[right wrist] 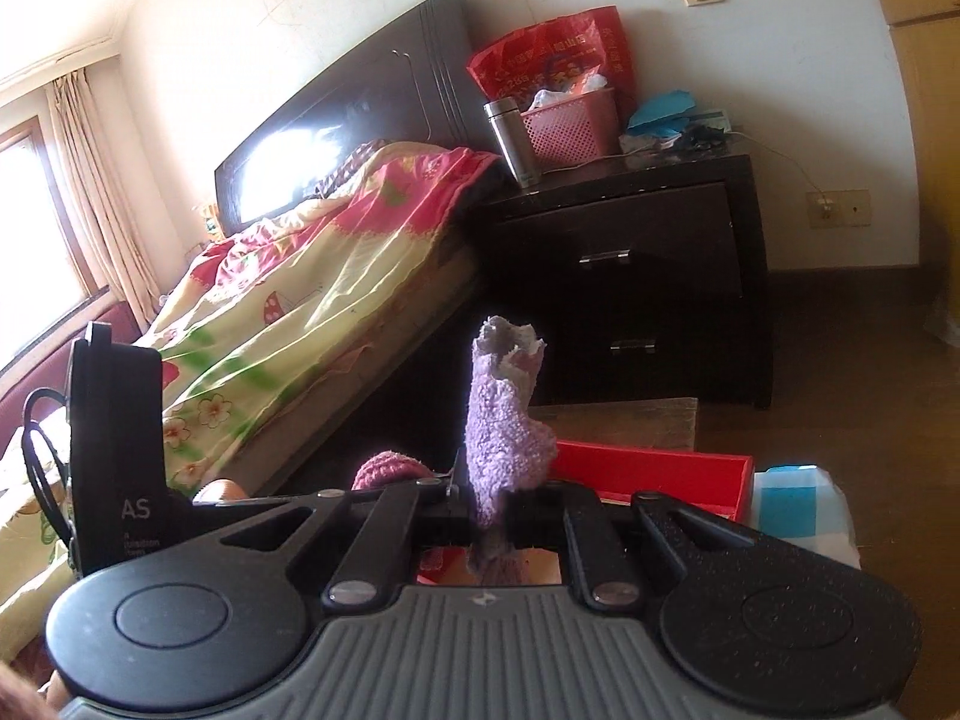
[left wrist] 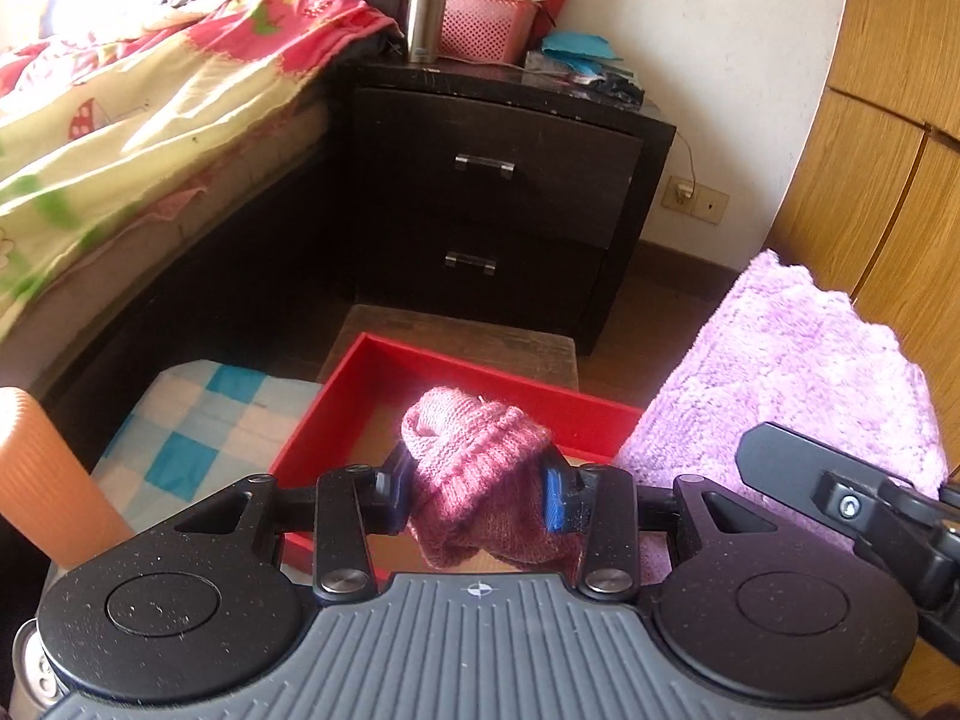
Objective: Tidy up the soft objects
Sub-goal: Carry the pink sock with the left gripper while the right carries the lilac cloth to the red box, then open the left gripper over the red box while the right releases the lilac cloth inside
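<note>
My left gripper (left wrist: 477,489) is shut on a pink knitted piece (left wrist: 480,468) and holds it over the near part of a red tray (left wrist: 456,363). My right gripper (right wrist: 489,504) is shut on a fuzzy purple towel (right wrist: 504,426) that stands up between its fingers; the same towel (left wrist: 798,372) fills the right side of the left wrist view, just right of the tray. The tray (right wrist: 660,468) and the pink knit (right wrist: 387,468) also show in the right wrist view. A blue-and-white checked cloth (left wrist: 204,420) lies left of the tray.
The tray rests on a low wooden stool (left wrist: 468,330) in front of a dark nightstand (left wrist: 498,192) with a steel flask (left wrist: 425,12) and pink basket (left wrist: 486,27). A bed with a flowered quilt (left wrist: 132,108) is left. A wooden wardrobe (left wrist: 888,120) is right. An orange roll (left wrist: 42,480) stands near left.
</note>
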`<state>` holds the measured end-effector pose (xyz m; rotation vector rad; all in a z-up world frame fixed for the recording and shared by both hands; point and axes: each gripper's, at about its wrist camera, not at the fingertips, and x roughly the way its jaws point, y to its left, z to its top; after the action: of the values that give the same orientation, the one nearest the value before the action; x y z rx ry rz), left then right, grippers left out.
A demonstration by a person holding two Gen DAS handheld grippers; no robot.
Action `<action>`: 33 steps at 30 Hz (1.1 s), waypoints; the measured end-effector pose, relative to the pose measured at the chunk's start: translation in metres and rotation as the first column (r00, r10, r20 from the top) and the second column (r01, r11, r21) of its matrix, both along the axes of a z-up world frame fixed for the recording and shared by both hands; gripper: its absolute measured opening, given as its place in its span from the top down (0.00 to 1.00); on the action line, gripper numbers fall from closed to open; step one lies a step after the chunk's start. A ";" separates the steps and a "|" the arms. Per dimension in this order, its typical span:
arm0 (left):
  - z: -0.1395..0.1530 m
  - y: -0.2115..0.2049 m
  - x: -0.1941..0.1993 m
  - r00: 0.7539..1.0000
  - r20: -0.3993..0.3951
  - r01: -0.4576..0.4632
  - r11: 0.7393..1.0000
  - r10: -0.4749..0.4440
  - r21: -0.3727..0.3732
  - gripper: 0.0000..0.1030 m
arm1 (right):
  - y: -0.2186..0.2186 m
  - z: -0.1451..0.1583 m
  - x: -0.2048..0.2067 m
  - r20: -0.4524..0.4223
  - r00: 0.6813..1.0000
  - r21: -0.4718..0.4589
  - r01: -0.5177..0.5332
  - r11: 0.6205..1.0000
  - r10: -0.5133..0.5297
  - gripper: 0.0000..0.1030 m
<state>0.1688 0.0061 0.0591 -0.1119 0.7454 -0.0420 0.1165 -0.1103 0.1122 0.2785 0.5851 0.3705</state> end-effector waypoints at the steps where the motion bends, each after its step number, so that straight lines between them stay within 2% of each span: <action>1: -0.003 -0.002 0.003 1.000 -0.005 0.000 1.000 0.000 0.013 0.61 | 0.001 -0.004 0.004 -0.005 1.000 -0.008 -0.001 1.000 0.001 1.00; 5: -0.015 -0.004 0.016 0.999 -0.035 -0.009 1.000 0.010 0.026 0.61 | -0.003 -0.018 0.018 -0.035 0.999 -0.011 0.012 1.000 -0.012 1.00; 16: -0.031 -0.012 0.040 0.999 -0.032 -0.021 0.996 0.024 0.083 0.60 | -0.018 -0.041 0.037 -0.081 0.994 -0.029 0.068 0.997 -0.070 1.00; 25: -0.041 -0.008 0.051 0.998 -0.051 -0.025 0.995 0.029 0.093 0.60 | -0.012 -0.059 0.055 -0.121 0.989 -0.043 0.078 0.996 -0.083 1.00; 33: -0.046 -0.007 0.056 0.997 -0.063 -0.030 0.995 0.036 0.097 0.54 | -0.010 -0.070 0.063 -0.138 0.985 -0.048 0.100 0.994 -0.106 1.00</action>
<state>0.2243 -0.0012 0.0127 -0.0335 0.8087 0.0292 0.1792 -0.1201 0.0427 0.2957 0.7125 0.2395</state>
